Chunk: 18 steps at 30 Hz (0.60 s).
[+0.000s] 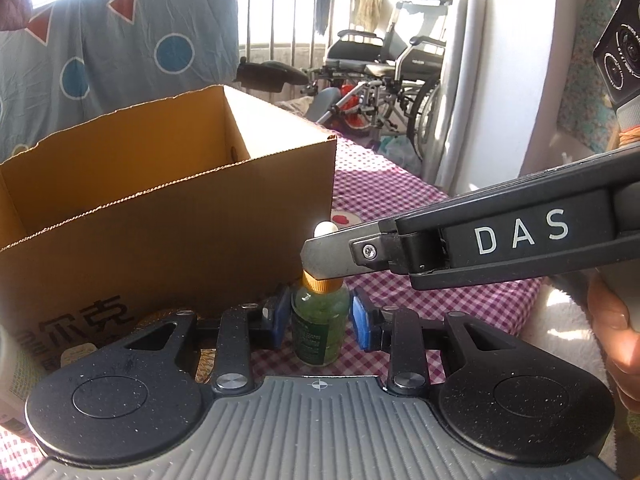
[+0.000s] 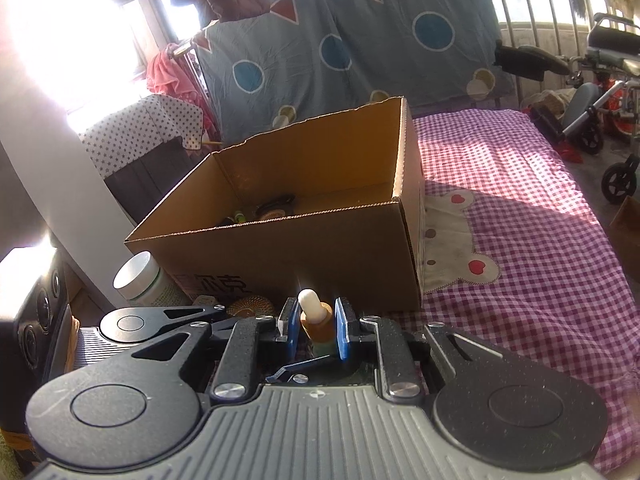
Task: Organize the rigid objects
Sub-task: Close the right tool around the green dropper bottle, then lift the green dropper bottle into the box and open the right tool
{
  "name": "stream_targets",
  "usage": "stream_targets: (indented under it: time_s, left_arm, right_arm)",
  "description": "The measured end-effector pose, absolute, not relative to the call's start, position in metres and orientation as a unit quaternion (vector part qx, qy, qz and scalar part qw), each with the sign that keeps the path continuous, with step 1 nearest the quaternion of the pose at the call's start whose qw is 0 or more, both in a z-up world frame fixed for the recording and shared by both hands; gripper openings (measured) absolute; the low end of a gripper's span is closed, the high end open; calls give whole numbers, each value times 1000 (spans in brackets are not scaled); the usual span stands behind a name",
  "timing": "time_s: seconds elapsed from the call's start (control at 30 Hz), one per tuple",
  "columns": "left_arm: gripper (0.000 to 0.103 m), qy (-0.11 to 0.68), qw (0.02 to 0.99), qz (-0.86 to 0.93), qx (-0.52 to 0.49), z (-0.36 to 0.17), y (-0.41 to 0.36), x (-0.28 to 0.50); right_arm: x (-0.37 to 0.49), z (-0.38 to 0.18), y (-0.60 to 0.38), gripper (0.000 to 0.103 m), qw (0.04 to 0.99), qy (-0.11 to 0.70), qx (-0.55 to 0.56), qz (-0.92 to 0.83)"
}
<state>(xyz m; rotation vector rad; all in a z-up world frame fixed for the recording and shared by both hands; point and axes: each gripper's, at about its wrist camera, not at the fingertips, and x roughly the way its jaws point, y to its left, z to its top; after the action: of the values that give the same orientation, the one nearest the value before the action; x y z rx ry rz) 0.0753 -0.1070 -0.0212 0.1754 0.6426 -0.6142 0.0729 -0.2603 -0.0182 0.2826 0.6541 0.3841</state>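
Two grippers sit at one dropper bottle (image 1: 319,320), which stands upright on the checked bed cover (image 1: 440,292) just in front of the cardboard box (image 1: 168,216); left gripper (image 1: 319,318) straddles the green glass body, blue pads either side with a visible gap, so open. Right gripper (image 2: 317,326) comes in from the right at cap height, pads flanking the gold collar and white bulb; contact unclear, cannot tell if closed. Box already holds a few small items (image 2: 272,210); white-lidded jar (image 2: 138,278) stands left of the box.

Green dropper bottle (image 1: 319,328), gold collar, white bulb; brown box (image 2: 296,216); pink-checked cloth (image 2: 520,216); perhaps blue claw pads (image 1: 362,324).
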Motion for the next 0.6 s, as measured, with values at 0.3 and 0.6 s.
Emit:
stream_targets:
  time_s: [0.3,0.6]
  left_arm:
    - [32,327,895,-290,95,-36,-114,87]
    - [32,317,898,-290,98,-40,-113,83]
  right_arm:
    - [77,-18,-260,21,919,317,136,188]
    - [87,-25,-257,25,917,327,130,188]
